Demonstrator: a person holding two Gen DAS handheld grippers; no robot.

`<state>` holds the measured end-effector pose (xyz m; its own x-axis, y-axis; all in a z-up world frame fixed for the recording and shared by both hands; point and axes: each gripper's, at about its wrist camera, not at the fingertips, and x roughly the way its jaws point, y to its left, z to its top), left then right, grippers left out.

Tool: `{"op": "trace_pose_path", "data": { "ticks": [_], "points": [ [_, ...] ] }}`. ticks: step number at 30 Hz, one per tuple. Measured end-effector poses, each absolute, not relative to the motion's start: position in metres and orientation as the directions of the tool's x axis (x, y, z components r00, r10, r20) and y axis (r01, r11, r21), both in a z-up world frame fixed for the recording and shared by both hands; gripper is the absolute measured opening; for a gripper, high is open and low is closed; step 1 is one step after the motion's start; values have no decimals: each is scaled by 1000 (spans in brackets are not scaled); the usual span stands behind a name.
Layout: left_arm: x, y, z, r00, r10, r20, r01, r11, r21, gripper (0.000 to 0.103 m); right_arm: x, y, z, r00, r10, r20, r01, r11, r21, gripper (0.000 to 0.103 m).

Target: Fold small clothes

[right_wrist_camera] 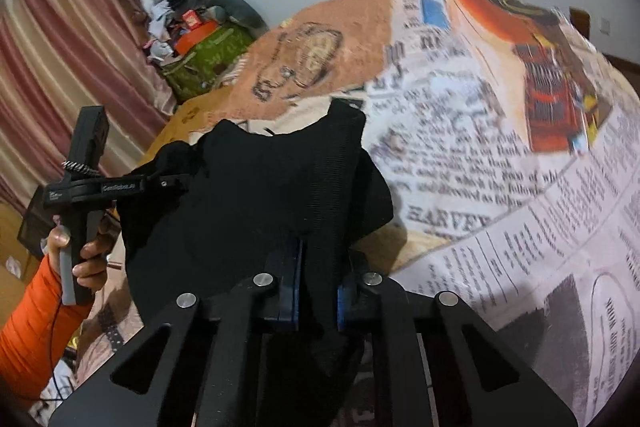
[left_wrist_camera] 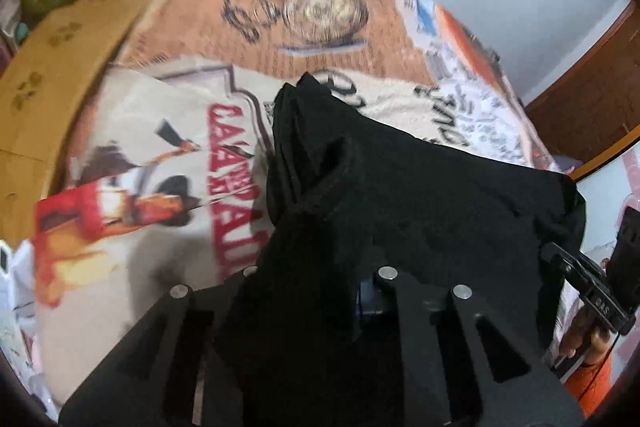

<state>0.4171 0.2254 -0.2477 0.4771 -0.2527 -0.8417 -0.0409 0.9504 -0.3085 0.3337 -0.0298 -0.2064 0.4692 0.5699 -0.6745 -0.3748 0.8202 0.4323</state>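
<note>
you're pinching the black garment (right_wrist_camera: 260, 195) with both the right gripper (right_wrist_camera: 316, 291) and left gripper (left_wrist_camera: 312, 291), lifted over the printed bedspread (right_wrist_camera: 500, 155); keeping it taut and level before laying the fold down.

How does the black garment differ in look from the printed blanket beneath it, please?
The black garment is plain and dark; the printed blanket is pale, covered in newsprint and pictures. The garment is small and bunched, held up by both grippers; the blanket lies spread wide. Both are soft cloth.
</note>
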Motion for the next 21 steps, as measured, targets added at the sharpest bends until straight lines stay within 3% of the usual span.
{"op": "trace_pose_path", "data": {
  "ticks": [6,10,16,21],
  "points": [
    [354,259,-199,573,-203,-794,-62,955,-289,21,322,2,-170,465,616,-636,-473,780,409,10],
    [330,286,-194,578,-173,-797,-116,950,-290,21,324,31,-161,436,641,-631,-519,752,406,10],
    [328,323,-238,493,-147,-858,-215,935,-284,22,353,76,-184,344,639,-688,-526,738,423,10],
    [336,347,-281,435,-205,-877,-294,888,-354,37,371,98,-210,326,543,-773,-498,794,348,13]
  ]
}}
